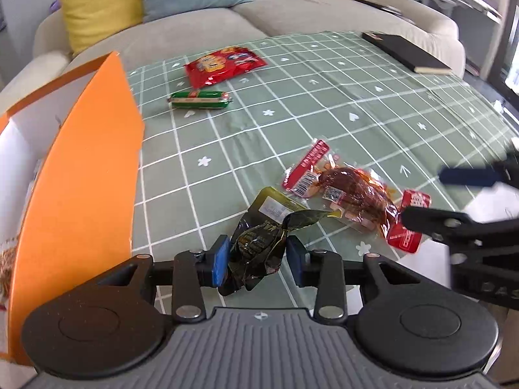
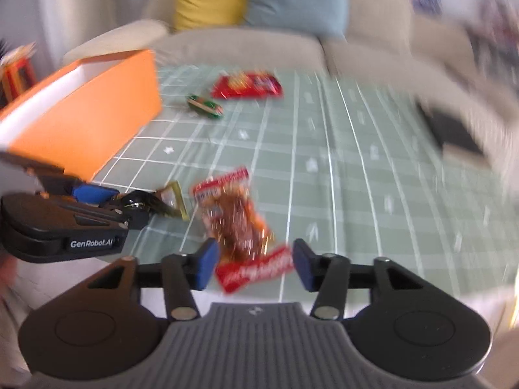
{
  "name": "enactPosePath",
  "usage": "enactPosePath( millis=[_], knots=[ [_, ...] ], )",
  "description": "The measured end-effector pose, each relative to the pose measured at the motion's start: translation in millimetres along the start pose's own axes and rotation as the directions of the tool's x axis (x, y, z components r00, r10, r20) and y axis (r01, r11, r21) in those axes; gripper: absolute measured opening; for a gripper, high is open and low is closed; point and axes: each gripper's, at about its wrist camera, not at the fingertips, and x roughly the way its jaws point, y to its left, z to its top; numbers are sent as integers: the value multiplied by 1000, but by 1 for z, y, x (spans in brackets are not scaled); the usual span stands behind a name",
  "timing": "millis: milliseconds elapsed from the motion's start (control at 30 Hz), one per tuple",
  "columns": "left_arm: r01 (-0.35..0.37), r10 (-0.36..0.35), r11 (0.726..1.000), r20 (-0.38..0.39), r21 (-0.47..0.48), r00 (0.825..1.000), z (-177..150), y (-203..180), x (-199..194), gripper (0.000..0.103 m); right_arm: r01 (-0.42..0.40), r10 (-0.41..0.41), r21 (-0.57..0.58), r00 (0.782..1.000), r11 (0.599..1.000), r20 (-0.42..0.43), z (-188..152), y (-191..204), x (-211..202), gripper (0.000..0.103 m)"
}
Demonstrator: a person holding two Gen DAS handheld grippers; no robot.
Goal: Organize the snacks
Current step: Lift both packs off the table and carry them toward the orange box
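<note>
I see open green checked tablecloth (image 1: 292, 103) from 12 to 2 o'clock of my left gripper (image 1: 256, 261); the orange box (image 1: 84, 175) walls off 9 to 10. The dark green snack packet (image 1: 259, 243) sits between its blue pads, which are pinched against it. In the blurred right view, my right gripper (image 2: 254, 264) stands wide apart around the red snack packet's (image 2: 240, 223) near end; whether it touches, I cannot tell.

Both wrist cams low, facing sofa (image 1: 292, 9).
</note>
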Motion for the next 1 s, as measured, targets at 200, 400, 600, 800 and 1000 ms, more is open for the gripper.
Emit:
enactPosePath(
  millis=[200,400,600,800,1000],
  knots=[
    [22,-27,995,49,92,998,-4,3,4,48,-64,69,-105,997,992,42,6,5,25,70],
    [56,-68,985,70,161,995,-4,5,8,54,-83,86,-144,996,986,15,9,-2,47,71],
    [61,-70,974,34,220,997,-3,4,19,56,-124,122,-160,992,979,-27,10,-4,65,73],
    [73,-82,978,34,197,996,-1,7,22,56,-144,141,-105,989,984,-33,13,-10,77,75],
    [82,-86,988,30,130,996,0,8,23,50,-169,168,-102,986,980,-23,13,-7,76,60]
  ],
)
